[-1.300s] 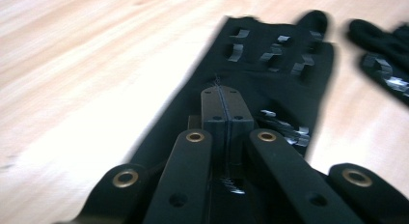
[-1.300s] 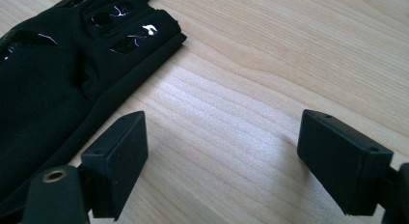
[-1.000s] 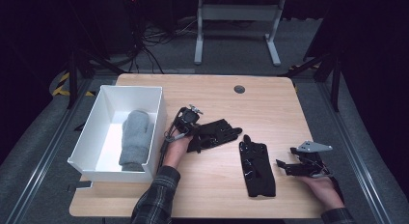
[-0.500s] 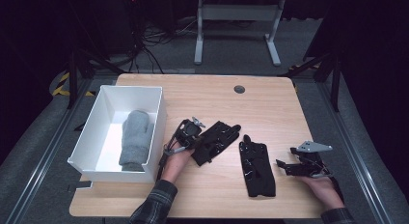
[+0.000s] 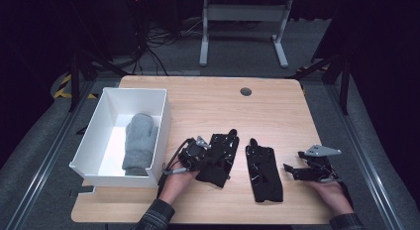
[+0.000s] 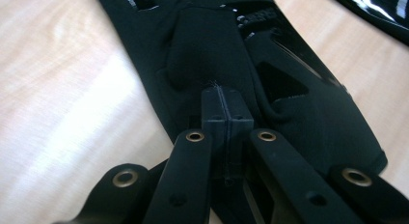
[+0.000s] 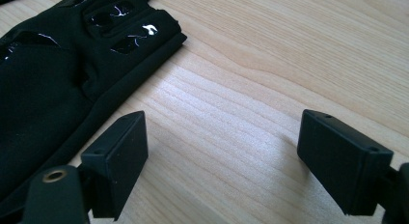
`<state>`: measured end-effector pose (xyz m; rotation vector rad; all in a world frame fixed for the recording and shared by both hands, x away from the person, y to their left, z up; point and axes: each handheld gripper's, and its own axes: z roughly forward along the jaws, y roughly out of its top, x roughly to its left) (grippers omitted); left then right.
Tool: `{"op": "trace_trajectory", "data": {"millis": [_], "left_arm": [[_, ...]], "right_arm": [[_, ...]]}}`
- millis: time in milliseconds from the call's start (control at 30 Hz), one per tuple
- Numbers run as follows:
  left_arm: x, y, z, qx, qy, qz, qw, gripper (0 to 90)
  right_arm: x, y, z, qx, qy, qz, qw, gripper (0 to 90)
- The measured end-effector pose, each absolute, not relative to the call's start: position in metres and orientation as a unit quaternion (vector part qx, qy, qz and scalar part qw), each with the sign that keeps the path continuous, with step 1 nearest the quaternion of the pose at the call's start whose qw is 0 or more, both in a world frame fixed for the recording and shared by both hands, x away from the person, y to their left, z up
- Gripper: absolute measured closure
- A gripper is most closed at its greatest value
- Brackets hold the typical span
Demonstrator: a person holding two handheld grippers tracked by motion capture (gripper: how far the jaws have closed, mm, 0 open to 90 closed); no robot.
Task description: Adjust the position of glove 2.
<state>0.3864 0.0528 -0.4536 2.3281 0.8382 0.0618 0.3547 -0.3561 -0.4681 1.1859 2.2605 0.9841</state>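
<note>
Your left gripper [image 6: 226, 105] has its fingers pinched tight on a fold of the black glove [image 5: 218, 158], which lies on the counter [image 5: 208, 98] beside the white bin [image 5: 163, 116]. Your right gripper [image 7: 222, 161] rests with fingers wide apart and empty, near the second glove [image 5: 262, 173]. The glove looks soft, light and limp, so it will likely droop; its glossy patches may slip, so grip plain cloth near the cuff. A grey mitten [image 5: 138, 143] lies in the bin.

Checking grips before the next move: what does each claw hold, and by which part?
The left claw is shut on the left black glove, pinching fabric at its near, cuff end. The right claw is open over bare table, holding nothing.
</note>
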Motion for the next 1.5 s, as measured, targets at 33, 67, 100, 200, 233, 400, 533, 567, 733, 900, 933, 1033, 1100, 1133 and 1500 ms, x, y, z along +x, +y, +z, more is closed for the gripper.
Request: {"op": "trace_trajectory", "data": {"millis": [33,67,100,200,233,400,533,567,733,900,933,1033,1100,1133,1500], "left_arm": [[0.383,0.053,-0.454,0.89,0.317,0.021,0.328,90.0],[0.379,0.052,-0.454,0.89,0.315,0.021,0.329,90.0],[0.376,0.052,-0.454,0.891,0.312,0.018,0.33,90.0],[0.37,0.052,-0.454,0.893,0.307,0.013,0.329,90.0],[0.366,0.052,-0.454,0.893,0.305,0.012,0.331,90.0],[0.366,0.058,-0.449,0.884,0.31,0.027,0.349,78.4],[0.374,0.065,-0.443,0.871,0.329,0.052,0.362,67.0],[0.378,0.066,-0.443,0.866,0.336,0.054,0.365,64.3],[0.389,0.065,-0.452,0.862,0.353,0.046,0.36,61.3],[0.39,0.061,-0.457,0.865,0.356,0.045,0.35,61.5],[0.39,0.06,-0.458,0.868,0.355,0.043,0.345,62.0],[0.389,0.058,-0.459,0.867,0.355,0.044,0.348,70.0],[0.389,0.058,-0.459,0.867,0.356,0.045,0.347,74.2],[0.388,0.058,-0.459,0.866,0.357,0.044,0.346,78.9],[0.39,0.061,-0.455,0.84,0.392,0.038,0.373,87.2]], "right_arm": [[0.355,-0.356,-0.468,0.425,0.809,0.352,0.201,18.6],[0.355,-0.356,-0.468,0.424,0.809,0.352,0.202,18.6],[0.355,-0.356,-0.468,0.425,0.809,0.351,0.202,18.4],[0.355,-0.356,-0.468,0.424,0.81,0.351,0.202,17.8],[0.355,-0.356,-0.468,0.424,0.81,0.35,0.203,16.5],[0.355,-0.355,-0.468,0.424,0.813,0.347,0.199,16.2],[0.353,-0.353,-0.463,0.414,0.822,0.342,0.191,32.7],[0.352,-0.352,-0.462,0.41,0.822,0.345,0.19,39.8],[0.347,-0.344,-0.455,0.386,0.829,0.368,0.171,64.7],[0.344,-0.334,-0.454,0.36,0.841,0.377,0.145,79.9],[0.344,-0.334,-0.454,0.358,0.842,0.378,0.141,82.7],[0.343,-0.331,-0.455,0.35,0.849,0.377,0.12,89.0],[0.343,-0.331,-0.456,0.349,0.85,0.377,0.117,89.9],[0.343,-0.33,-0.456,0.348,0.851,0.376,0.113,90.0],[0.344,-0.321,-0.46,0.335,0.861,0.372,0.087,90.0]]}}
